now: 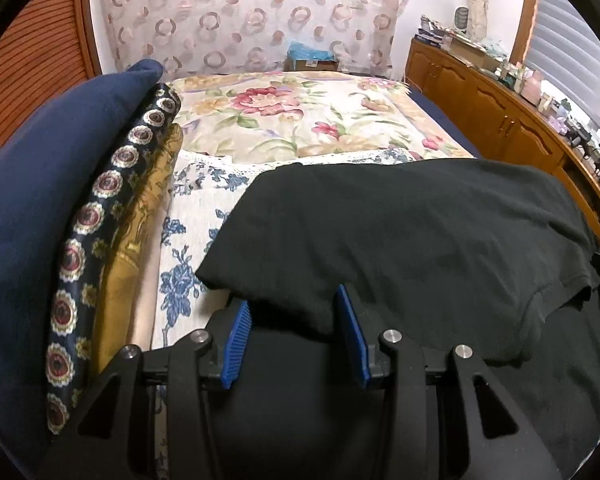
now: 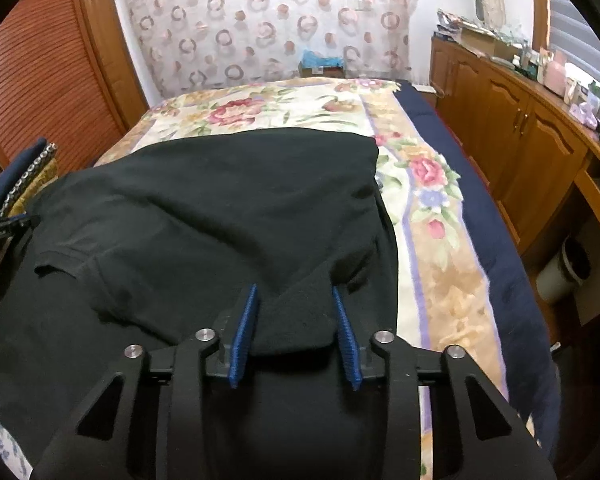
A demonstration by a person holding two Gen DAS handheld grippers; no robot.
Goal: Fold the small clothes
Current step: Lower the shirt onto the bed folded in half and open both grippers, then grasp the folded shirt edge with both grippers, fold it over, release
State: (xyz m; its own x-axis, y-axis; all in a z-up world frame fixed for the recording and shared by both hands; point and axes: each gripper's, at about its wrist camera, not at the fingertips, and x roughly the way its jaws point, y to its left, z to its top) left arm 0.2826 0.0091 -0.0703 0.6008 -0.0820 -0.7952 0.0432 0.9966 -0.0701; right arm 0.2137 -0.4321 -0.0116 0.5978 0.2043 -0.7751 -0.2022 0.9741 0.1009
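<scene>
A black T-shirt lies on the bed, partly folded over itself, and it also shows in the right wrist view. My left gripper is open, its blue pads on either side of a fold at the shirt's near left edge. My right gripper is open, its blue pads on either side of a bunched fold at the shirt's near right edge. A sleeve hem lies on the right in the left wrist view. Neither gripper pinches the cloth.
A stack of folded cloths, navy, patterned and gold, stands at the bed's left. A floral bedspread covers the bed. Wooden cabinets with clutter run along the right. A wooden shutter door is at the left.
</scene>
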